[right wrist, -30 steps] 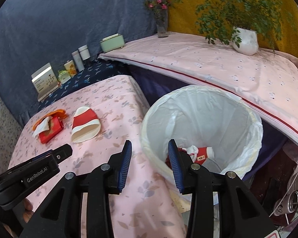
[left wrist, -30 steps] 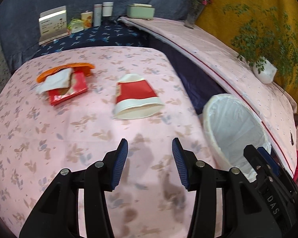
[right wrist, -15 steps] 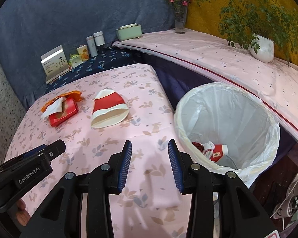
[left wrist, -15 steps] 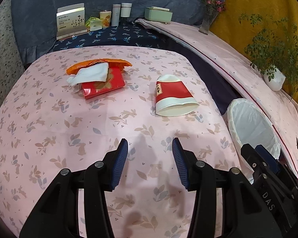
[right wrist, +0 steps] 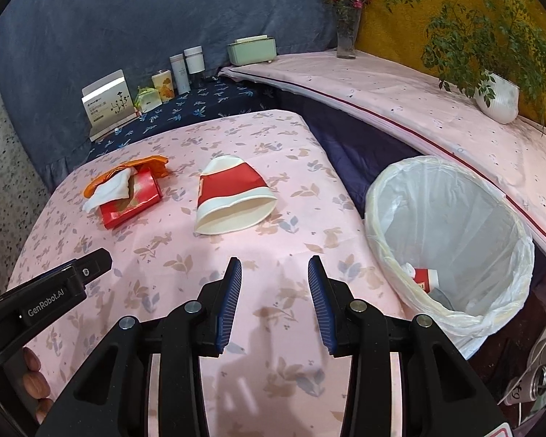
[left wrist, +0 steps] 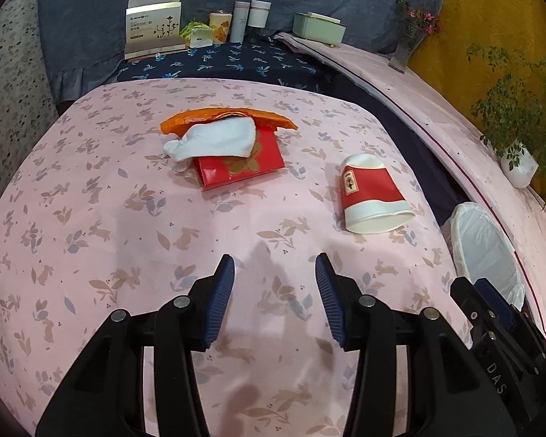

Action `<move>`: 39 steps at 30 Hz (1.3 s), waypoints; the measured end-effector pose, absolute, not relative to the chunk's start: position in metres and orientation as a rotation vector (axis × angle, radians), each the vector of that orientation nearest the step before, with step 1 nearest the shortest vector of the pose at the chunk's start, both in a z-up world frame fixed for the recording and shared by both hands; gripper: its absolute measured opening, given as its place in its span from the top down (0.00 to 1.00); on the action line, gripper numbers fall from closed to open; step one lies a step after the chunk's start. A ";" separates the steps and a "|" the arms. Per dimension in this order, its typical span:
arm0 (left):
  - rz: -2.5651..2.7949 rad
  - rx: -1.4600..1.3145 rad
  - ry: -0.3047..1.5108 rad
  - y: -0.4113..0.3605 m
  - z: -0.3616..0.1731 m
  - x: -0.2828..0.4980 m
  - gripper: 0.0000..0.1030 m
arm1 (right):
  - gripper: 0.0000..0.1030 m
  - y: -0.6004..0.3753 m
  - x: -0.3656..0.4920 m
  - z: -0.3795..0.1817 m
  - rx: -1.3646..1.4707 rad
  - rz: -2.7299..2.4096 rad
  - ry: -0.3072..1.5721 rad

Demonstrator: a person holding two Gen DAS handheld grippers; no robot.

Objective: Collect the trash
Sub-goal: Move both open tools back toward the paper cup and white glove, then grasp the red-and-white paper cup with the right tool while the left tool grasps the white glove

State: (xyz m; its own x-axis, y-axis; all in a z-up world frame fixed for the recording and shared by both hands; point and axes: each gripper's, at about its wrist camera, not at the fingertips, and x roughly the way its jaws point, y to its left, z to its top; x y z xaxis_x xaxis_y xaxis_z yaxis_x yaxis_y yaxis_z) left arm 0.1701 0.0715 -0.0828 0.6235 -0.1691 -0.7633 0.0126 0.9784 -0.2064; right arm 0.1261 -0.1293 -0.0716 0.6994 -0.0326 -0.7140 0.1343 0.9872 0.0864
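Trash waits on the pink rabbit-print worktop (left wrist: 91, 225). Both tools hover above it with jaws spread wide, holding nothing: the left tool (left wrist: 275, 291) and the right tool (right wrist: 275, 291). Ahead and right of the left tool lies a flattened red-and-white paper cup (left wrist: 373, 196) on its side; ahead and left sits a red packet (left wrist: 240, 164) under a crumpled white tissue (left wrist: 214, 140) and an orange wrapper (left wrist: 229, 116). Just right of the right tool, beside the worktop's edge, stands a round bin with a white plastic liner (right wrist: 455, 218); inside it lie a red-and-white scrap (right wrist: 424, 278) and other bits too small to tell.
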 end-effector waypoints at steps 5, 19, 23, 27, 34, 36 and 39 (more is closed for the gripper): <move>-0.058 -0.226 0.891 0.102 -0.085 0.192 0.40 | 0.64 -0.117 0.143 -0.073 0.140 -0.081 0.792; -0.018 -0.290 0.890 0.148 -0.084 0.258 0.30 | 0.57 -0.074 0.199 -0.095 0.188 -0.012 0.827; -0.029 -0.289 0.900 0.143 -0.089 0.271 0.25 | 0.57 -0.070 0.211 -0.104 0.199 -0.010 0.846; -0.038 -0.283 0.905 0.140 -0.094 0.280 0.26 | 0.57 -0.070 0.220 -0.108 0.216 -0.014 0.851; -0.067 -0.294 0.930 0.138 -0.100 0.287 0.65 | 0.57 -0.066 0.233 -0.111 0.219 -0.011 0.852; -0.074 -0.291 0.943 0.137 -0.102 0.288 0.76 | 0.57 -0.064 0.235 -0.112 0.221 -0.007 0.852; -0.070 -0.285 0.932 0.137 -0.100 0.285 0.85 | 0.57 -0.062 0.235 -0.111 0.224 -0.001 0.850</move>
State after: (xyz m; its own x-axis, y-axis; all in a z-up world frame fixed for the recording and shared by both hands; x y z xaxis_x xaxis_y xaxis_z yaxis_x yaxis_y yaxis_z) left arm 0.2846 0.1370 -0.1002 0.5969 -0.1824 -0.7813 -0.0628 0.9602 -0.2722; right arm 0.2353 -0.0625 -0.1112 0.6614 0.0878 -0.7449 0.0904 0.9766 0.1954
